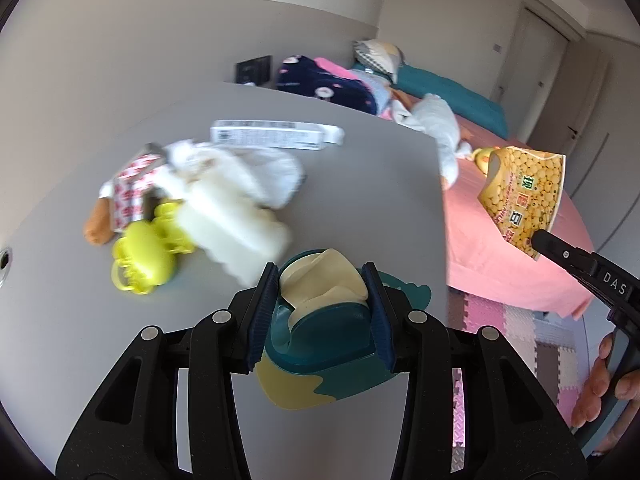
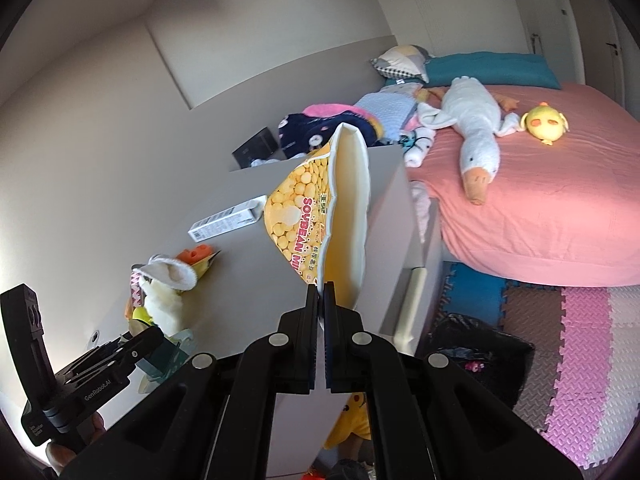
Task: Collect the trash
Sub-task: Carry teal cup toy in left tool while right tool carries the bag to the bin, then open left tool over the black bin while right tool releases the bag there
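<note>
Both cams ride on the tongs and look forward and down along the fingers. The left wrist one sits right over the grey surface [image 1: 360, 152], close in, facing the far wall with the bed [image 1: 500, 232] off to its right. The right wrist one looks across the surface's end toward the bed and floor mats [image 2: 580, 340]. Both views share the surface, the bed and the white box [image 1: 276, 135].
</note>
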Demonstrator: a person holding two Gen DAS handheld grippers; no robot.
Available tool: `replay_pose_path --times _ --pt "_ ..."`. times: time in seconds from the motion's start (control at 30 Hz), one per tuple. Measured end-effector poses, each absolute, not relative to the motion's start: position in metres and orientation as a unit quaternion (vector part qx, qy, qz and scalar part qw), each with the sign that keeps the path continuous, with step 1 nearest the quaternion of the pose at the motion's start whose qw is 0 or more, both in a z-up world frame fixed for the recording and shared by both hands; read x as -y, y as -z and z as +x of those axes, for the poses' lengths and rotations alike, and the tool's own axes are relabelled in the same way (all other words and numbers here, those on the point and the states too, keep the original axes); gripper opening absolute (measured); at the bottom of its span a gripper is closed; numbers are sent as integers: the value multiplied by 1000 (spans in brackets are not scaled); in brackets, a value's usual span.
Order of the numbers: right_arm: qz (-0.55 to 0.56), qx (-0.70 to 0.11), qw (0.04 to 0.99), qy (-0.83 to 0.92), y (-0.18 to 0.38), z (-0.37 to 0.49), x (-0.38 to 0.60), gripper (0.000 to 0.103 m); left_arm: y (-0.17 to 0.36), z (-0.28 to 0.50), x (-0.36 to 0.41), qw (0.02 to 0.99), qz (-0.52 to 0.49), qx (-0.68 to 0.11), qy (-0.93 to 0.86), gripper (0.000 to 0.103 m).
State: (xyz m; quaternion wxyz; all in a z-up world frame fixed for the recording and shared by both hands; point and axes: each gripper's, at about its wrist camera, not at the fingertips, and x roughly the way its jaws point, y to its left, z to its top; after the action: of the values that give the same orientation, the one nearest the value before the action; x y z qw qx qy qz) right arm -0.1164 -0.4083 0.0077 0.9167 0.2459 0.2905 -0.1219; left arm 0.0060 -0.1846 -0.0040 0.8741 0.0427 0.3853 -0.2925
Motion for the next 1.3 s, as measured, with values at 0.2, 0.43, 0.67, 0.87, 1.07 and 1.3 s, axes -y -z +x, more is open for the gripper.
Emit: replay_pose_path --times 0.2,0.43,0.67,0.87,1.07,1.3 --pt "251 -291 912 143 -6 -135 428 3 1 -6 218 864 53 -385 320 42" --pt "259 -290 905 171 -3 -156 452 3 1 -22 258 850 69 -384 353 42" --pt "268 -298 893 206 1 -175 480 3 6 -39 297 832 88 -388 386 42" --pt "278 -316 877 233 10 -188 506 3 15 -51 328 813 108 -398 411 42" --pt "267 -361 857 252 19 -181 525 12 25 -61 359 797 150 -402 425 71" --pt "248 -351 854 293 17 -185 537 52 17 -67 371 813 169 -368 418 96"
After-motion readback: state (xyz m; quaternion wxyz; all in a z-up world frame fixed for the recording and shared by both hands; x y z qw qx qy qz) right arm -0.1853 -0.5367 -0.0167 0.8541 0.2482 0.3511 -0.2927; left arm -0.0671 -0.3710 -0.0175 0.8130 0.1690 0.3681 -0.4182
